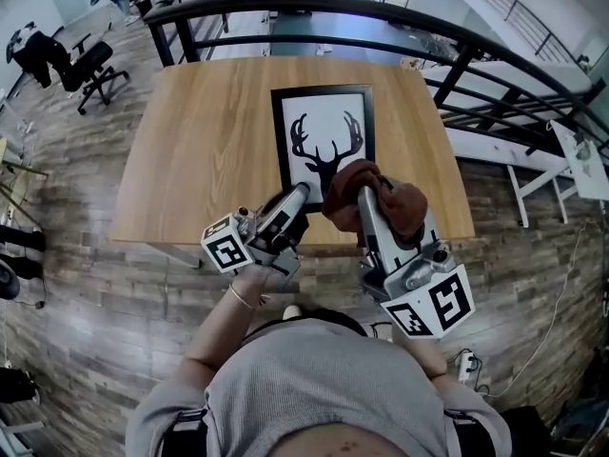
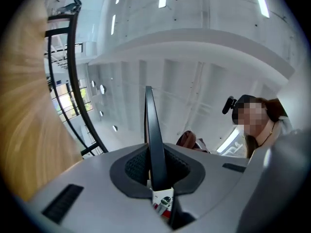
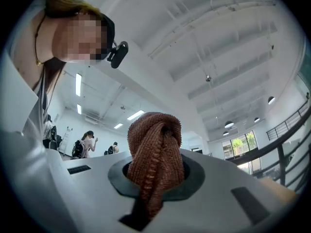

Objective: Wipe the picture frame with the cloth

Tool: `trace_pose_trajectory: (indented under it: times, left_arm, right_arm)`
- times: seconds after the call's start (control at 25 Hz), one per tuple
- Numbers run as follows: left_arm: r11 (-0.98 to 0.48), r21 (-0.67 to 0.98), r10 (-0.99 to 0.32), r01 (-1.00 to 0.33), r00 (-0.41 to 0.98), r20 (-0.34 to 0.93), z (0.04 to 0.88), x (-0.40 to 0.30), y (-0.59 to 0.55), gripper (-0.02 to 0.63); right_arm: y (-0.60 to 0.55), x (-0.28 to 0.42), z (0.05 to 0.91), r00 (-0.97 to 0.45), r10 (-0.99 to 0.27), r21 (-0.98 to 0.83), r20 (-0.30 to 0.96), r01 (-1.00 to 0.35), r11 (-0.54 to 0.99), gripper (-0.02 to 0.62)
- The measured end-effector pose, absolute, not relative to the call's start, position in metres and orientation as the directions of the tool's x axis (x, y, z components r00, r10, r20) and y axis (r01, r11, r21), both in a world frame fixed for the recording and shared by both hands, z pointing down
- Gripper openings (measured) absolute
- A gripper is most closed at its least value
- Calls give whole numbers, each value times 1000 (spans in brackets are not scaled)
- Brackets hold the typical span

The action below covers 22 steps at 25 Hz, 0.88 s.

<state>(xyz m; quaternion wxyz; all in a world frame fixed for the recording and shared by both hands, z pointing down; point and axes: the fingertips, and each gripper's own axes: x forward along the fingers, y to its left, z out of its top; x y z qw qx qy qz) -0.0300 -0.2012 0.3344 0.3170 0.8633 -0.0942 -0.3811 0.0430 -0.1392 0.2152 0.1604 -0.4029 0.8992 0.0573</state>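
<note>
The jaws of the left gripper (image 1: pixel 303 190) are found closed on the near edge of the picture frame (image 1: pixel 324 127), close to its near-left corner. In the left gripper view the left gripper (image 2: pixel 155 171) is seen with only a narrow gap between its jaws, and that gap is filled by the dark frame (image 2: pixel 152 130), which stands edge-on out of them against the ceiling. The jaws of the right gripper (image 1: pixel 364 194) are closed on the brown cloth (image 1: pixel 398 206). In the right gripper view the cloth (image 3: pixel 155 144) is bunched between the jaws of the right gripper (image 3: pixel 155 176) and bulges out above them.

In the head view the two grippers are held side by side, the right at 3 o'clock of the left. The cloth is draped over the right gripper's tip and overlaps the frame's near-right corner. The frame, bearing a black antlered deer head on white, extends toward 12 o'clock from the grippers over the middle of the wooden worktop (image 1: pixel 209 150). Whether its far edge rests on the worktop cannot be determined.

A curved dark railing (image 1: pixel 381 12) is noted beyond the worktop at 12 o'clock, and an office chair (image 1: pixel 90 65) stands on the floor at 10 o'clock.
</note>
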Motion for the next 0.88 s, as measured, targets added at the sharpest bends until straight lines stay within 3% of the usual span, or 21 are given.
trace_pose_trajectory:
  times: [0.24,0.56,0.72,0.88]
  left_arm:
    - [-876,480,-329,47,669,-666,272,-29,-183,44]
    - [-914,406,-283,6,708,-647,253,-20,-170,44]
    - [-925,380,-270,-2,707,-654,248,-19,-162,44]
    - [-935,353,-267,-25,706,-656,243,-23,-158,44]
  right_arm:
    - [-128,40,152,-632,-633,138,-447,-748,649,46]
    - [-130,9,58,-621,-546,420,-563,-783,458,46]
    - [-144,-20,57,-626,-573,496,-529,-776,389,46]
    - [-167,-41,92,-613,-689,640,-387,-716,278,46]
